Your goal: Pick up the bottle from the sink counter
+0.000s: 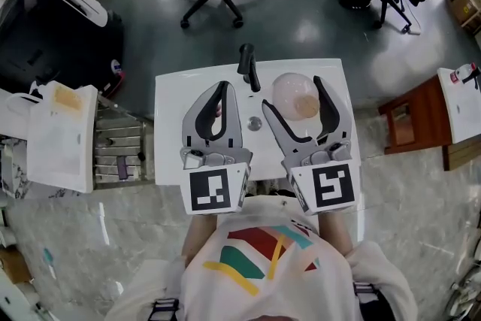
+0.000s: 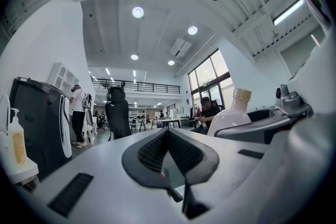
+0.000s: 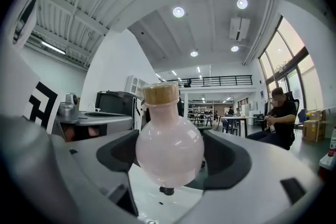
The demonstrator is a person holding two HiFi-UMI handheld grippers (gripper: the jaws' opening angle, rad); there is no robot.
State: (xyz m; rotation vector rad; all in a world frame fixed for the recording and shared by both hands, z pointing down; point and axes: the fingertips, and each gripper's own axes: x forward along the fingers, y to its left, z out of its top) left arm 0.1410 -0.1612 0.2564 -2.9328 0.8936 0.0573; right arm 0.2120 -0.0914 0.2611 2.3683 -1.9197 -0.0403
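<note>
Pink and round-bellied, the bottle (image 1: 289, 90) sits over the far part of the white surface (image 1: 169, 109), just right of the black tap (image 1: 248, 65). From the head view, the right claw (image 1: 292, 92) brackets the bulb with one jaw close on each side. The left claw (image 1: 222, 87) lies alongside it to the left, clear of the bottle.

The right gripper view supplies what the head view lacks. The bottle (image 3: 169, 152) carries a cork-coloured stopper, stands upright in that frame, and fills the gap between the two dark pads. The right claw (image 3: 172, 160) is closed on the bulb at its widest part. Whether the base rests on the surface cannot be determined. A small dark object directly beneath it is not identifiable.

The left gripper view confirms that the left claw (image 2: 168, 131) has its tips together with nothing held. In this view the bottle (image 2: 231, 113) is off to the right, partly behind a jaw of the right claw, with only the stopper, neck and upper bulb visible. This view alone shows a standing person (image 2: 79, 113) beside a black office chair (image 2: 116, 113).
</note>
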